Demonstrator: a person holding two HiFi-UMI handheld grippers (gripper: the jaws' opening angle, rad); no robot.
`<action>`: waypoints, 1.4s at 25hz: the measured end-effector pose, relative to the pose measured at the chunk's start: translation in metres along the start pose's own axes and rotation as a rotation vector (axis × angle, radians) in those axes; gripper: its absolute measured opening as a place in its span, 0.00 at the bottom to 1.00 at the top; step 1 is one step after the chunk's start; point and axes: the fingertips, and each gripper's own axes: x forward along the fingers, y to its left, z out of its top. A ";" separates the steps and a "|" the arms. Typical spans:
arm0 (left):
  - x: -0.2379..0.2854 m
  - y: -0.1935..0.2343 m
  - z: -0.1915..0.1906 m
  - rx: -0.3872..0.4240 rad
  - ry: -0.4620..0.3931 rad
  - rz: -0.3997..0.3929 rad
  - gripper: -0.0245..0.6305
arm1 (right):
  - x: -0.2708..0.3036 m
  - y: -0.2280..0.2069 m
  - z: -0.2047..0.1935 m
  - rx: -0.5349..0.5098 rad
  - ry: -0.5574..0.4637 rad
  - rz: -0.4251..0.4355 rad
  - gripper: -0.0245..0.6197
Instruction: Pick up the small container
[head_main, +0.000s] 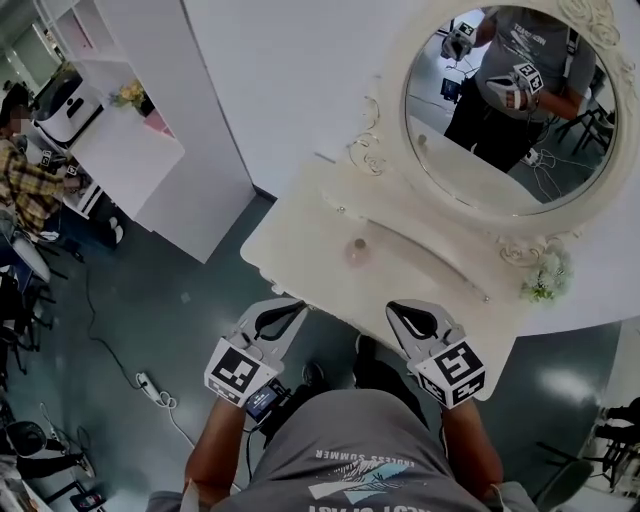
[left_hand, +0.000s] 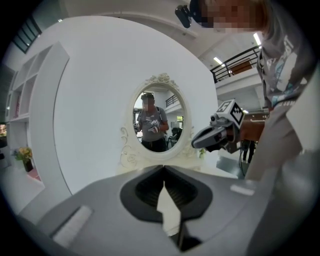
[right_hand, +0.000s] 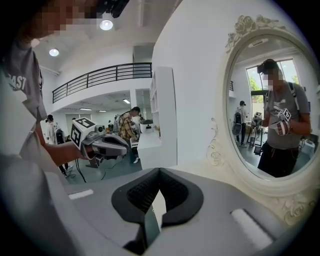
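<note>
- Left gripper (head_main: 290, 308): jaws pressed together, empty, just short of the dressing table (head_main: 310, 250) edge.
- Small container (head_main: 358, 250) stands alone on the tabletop, well apart from both grippers. We judge that closed jaws pushing in would topple it.
- Right gripper (head_main: 398, 310): jaws likewise together, empty.
- Mirror frame (head_main: 392, 120) and flower sprig (head_main: 546, 278) sit behind and rightward. Nothing blocks the approach.

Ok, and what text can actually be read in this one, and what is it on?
"ENDLESS SUMMER": grey shirt, head view, small.
"AST": end of a cut-off word, same shirt, right gripper view.
Shirt's lowest line, head view: cut by the frame edge, unreadable.
Shirt print reflected in the mirror: too small.
Marker cubes: patterns only, no letters.
</note>
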 end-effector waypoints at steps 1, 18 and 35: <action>0.003 0.004 -0.003 -0.002 0.011 0.014 0.04 | 0.004 -0.005 0.001 -0.003 -0.001 0.012 0.04; 0.092 0.012 -0.026 -0.099 0.089 0.032 0.04 | 0.034 -0.075 -0.030 0.033 0.073 0.100 0.04; 0.177 0.043 -0.068 -0.134 0.153 -0.020 0.04 | 0.075 -0.118 -0.062 0.080 0.140 0.122 0.04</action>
